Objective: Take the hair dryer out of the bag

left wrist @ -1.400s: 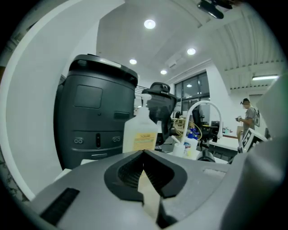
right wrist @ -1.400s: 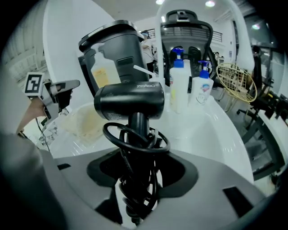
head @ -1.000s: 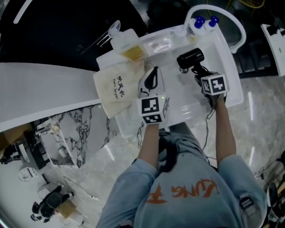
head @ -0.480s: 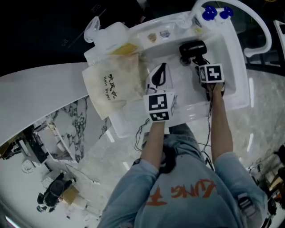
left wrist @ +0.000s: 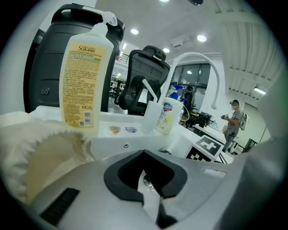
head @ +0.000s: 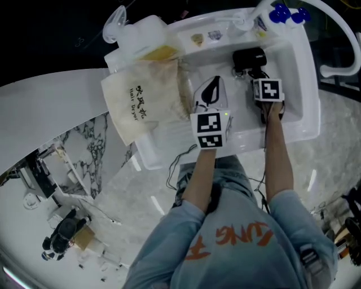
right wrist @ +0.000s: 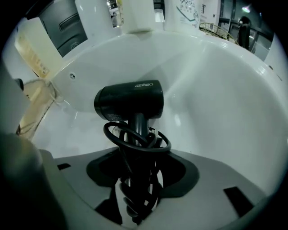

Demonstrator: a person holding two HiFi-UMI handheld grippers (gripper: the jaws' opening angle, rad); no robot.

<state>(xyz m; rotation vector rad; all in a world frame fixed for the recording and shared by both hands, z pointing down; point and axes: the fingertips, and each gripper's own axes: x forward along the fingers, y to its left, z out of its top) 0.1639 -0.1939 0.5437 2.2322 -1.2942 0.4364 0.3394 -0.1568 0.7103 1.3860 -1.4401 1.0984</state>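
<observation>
The black hair dryer (head: 249,58) is out of the bag and down in the white sink. Its handle, wound with its cord, is clamped between the jaws of my right gripper (head: 258,76). In the right gripper view the dryer's barrel (right wrist: 130,101) lies crosswise just beyond that gripper (right wrist: 135,197). I cannot tell whether it touches the basin. The cream cloth bag (head: 141,104) lies slack on the counter left of the sink, and its edge (left wrist: 40,152) shows in the left gripper view. My left gripper (head: 212,89) hovers over the basin, shut and empty (left wrist: 150,191).
The sink's rim (head: 307,115) rings both grippers, and its white faucet (head: 333,34) arches at the back right. A large soap pump bottle (head: 135,36) stands behind the bag. Blue-capped bottles (head: 285,12) stand at the sink's back edge. Marble floor lies below.
Both grippers have sunk lower into the basin, the right one still carrying the dryer. The bag has not moved on the counter.
</observation>
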